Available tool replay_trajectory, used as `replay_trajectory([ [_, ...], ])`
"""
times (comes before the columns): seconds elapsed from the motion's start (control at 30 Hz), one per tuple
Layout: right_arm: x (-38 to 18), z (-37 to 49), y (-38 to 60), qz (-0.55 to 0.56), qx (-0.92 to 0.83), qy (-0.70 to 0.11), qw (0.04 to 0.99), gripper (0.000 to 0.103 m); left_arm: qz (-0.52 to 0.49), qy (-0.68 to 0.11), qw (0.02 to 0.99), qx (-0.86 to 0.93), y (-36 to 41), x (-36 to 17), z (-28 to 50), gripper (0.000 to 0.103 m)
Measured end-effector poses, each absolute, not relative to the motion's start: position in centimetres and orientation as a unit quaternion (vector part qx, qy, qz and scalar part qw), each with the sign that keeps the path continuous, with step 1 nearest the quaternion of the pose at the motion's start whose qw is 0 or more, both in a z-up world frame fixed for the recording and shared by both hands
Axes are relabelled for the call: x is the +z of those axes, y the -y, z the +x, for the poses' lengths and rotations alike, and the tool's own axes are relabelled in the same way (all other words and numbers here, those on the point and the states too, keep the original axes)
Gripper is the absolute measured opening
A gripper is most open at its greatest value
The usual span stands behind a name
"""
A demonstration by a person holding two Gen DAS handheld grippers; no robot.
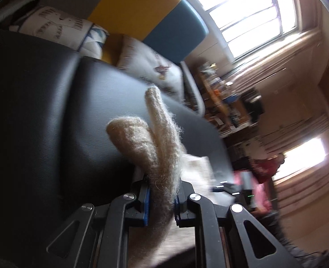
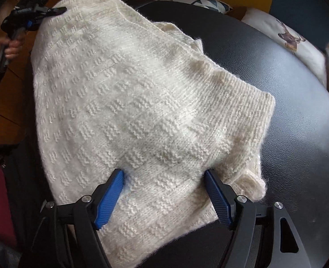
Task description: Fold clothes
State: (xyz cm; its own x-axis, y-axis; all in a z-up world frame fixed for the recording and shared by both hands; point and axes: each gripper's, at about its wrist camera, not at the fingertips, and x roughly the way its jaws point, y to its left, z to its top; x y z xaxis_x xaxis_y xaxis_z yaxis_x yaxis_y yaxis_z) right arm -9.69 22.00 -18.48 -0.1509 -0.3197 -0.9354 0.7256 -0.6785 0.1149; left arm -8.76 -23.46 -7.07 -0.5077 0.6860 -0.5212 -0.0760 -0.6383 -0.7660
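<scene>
1. The cream knitted sweater [image 2: 128, 102] lies spread over the black leather seat [image 2: 276, 84], filling the middle of the right wrist view.
2. The left gripper [image 1: 161, 197], at the bottom of its own view, pinches a fuzzy fold of the knit.
3. The right gripper [image 2: 164, 195] stands spread over the lower hem, pads clear of the wool.
4. To fold well, I'd pinch the hem fully, then carry both edges over evenly.

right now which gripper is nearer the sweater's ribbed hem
Right. The right gripper hangs open just below the ribbed hem; the left gripper grips the sweater's far edge.
</scene>
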Motion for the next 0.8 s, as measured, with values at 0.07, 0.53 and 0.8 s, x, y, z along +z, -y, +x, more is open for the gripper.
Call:
replay_trajectory([
  [0.07, -18.6, -9.3, -22.4, 0.538, -0.747, -0.175, 0.349, 0.076, -0.412, 0.387, 0.255, 0.784, 22.6, -6.2, -8.3, 0.014],
  [0.53, -18.3, -7.2, -23.1, 0.487, -0.808, -0.096, 0.319, 0.083, -0.377, 0.474, 0.225, 0.763, 11.9, -2.2, -10.0, 0.014],
  [0.8, -18.1, -6.0, -22.8, 0.456, -0.829, -0.051, 0.321, 0.085, -0.425, 0.471, 0.217, 0.742, 2.9, -5.5, -12.0, 0.014],
])
